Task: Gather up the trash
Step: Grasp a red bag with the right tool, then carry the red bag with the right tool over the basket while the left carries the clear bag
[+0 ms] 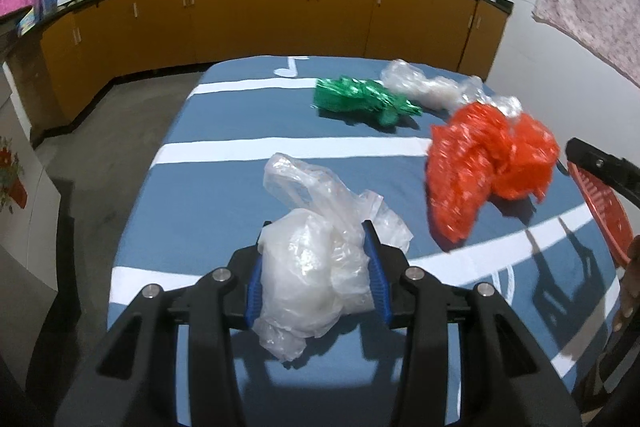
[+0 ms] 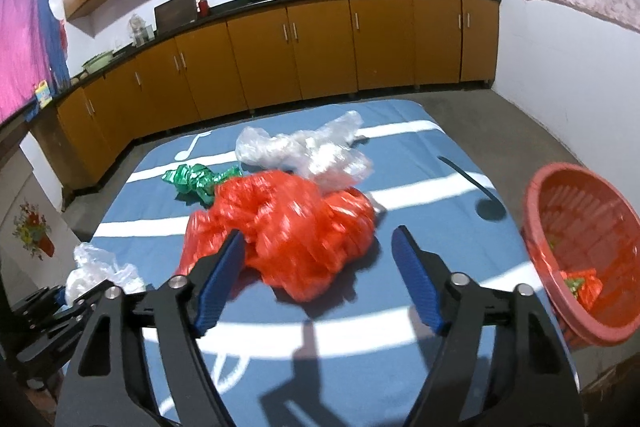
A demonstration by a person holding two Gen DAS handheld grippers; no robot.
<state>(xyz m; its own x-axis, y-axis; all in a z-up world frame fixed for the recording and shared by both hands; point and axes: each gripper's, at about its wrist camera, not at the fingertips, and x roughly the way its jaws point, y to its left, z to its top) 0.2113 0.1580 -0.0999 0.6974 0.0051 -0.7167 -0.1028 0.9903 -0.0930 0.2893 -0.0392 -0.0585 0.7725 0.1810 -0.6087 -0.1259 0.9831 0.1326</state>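
A crumpled clear plastic bag (image 1: 316, 267) sits pinched between the blue pads of the left gripper (image 1: 316, 267), low over the blue white-striped tablecloth (image 1: 208, 187). A blurred, crinkled red plastic bag (image 2: 280, 223) lies just ahead of the right gripper (image 2: 320, 267), whose jaws stand wide with nothing between them. Beyond it lie a green foil wrapper (image 2: 200, 181) and another clear plastic bag (image 2: 308, 151). A red plastic basket (image 2: 580, 251) sits tilted at the table's right edge.
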